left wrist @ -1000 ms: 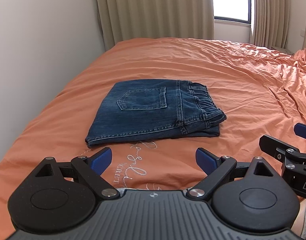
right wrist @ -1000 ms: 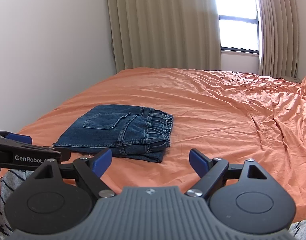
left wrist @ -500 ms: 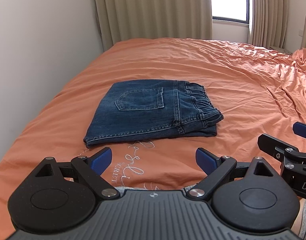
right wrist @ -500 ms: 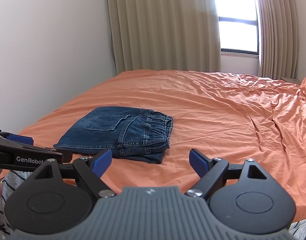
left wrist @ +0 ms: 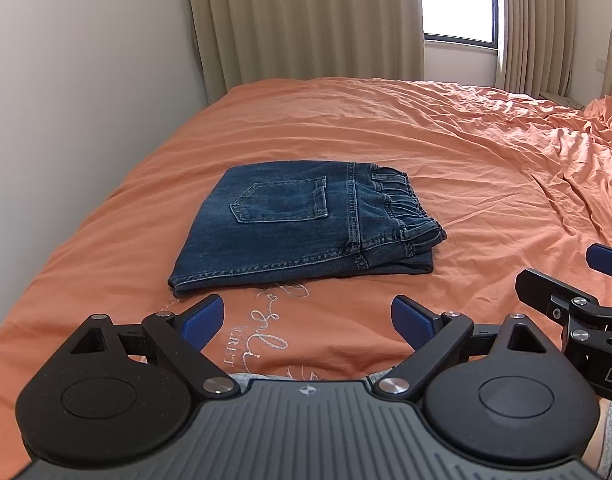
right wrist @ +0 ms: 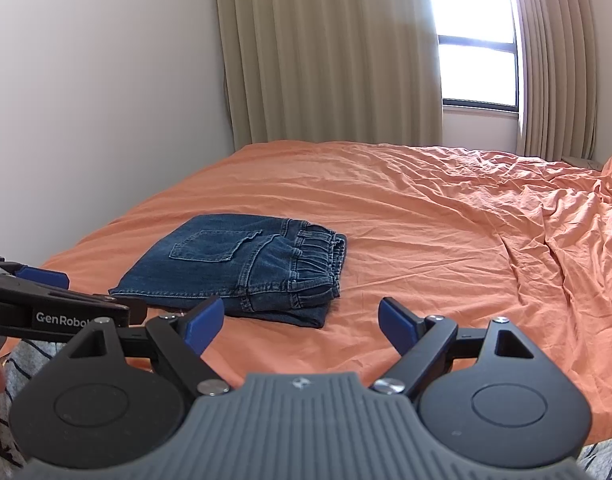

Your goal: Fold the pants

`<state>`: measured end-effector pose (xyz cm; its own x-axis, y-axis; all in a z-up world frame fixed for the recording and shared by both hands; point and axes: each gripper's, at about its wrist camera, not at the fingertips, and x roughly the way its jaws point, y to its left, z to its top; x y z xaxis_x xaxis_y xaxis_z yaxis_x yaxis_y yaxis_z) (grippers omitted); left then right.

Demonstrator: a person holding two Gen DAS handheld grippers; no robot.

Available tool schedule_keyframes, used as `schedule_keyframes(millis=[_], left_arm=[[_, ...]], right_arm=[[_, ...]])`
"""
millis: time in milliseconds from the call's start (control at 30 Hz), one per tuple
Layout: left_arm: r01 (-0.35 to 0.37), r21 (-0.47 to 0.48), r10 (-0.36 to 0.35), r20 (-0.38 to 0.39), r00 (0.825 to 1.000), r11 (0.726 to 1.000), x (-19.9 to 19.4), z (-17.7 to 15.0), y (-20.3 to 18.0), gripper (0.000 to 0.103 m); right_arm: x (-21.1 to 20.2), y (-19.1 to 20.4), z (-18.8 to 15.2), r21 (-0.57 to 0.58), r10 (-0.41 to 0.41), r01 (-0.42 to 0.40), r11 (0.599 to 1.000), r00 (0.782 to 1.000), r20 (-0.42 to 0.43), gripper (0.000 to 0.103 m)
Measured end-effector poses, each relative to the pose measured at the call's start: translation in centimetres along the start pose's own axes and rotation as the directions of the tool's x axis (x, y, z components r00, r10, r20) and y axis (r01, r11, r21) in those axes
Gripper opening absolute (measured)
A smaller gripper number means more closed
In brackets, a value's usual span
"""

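Observation:
Dark blue denim pants lie folded into a compact rectangle on the orange bed, back pocket up, elastic waistband to the right. In the right wrist view the same pants sit left of centre. My left gripper hovers open over the bed's near edge, short of the pants, nothing between its blue pads. My right gripper is open too, held back from the bed and to the right of the pants. Each gripper shows at the edge of the other's view.
A white wall runs along the bed's left side. Beige curtains and a bright window stand at the far end. The sheet is wrinkled to the right. Striped clothing of the person shows at the lower left.
Both grippers have drawn back and risen slightly, so the pants sit a little farther off in view. The pants have not moved. Both jaws stayed open.

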<state>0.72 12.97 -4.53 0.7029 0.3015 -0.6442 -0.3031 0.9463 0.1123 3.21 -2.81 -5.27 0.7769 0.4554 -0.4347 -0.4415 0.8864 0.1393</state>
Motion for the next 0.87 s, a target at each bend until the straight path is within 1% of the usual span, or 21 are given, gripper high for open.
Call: schedule_keyframes(millis=[567, 867], left_arm=[[-0.005, -0.006, 0.005, 0.001, 1.000, 1.000, 0.08, -0.11, 0.00, 0.103], [0.008, 0.002, -0.008, 0.010, 1.000, 1.000, -0.08, -0.05, -0.35, 0.103]], right_arm=[[-0.07, -0.09, -0.02, 0.001, 0.005, -0.005, 1.000, 1.000, -0.007, 0.081], [-0.05, -0.22, 0.06, 0.005, 0.007, -0.007, 1.000, 1.000, -0.014, 0.081]])
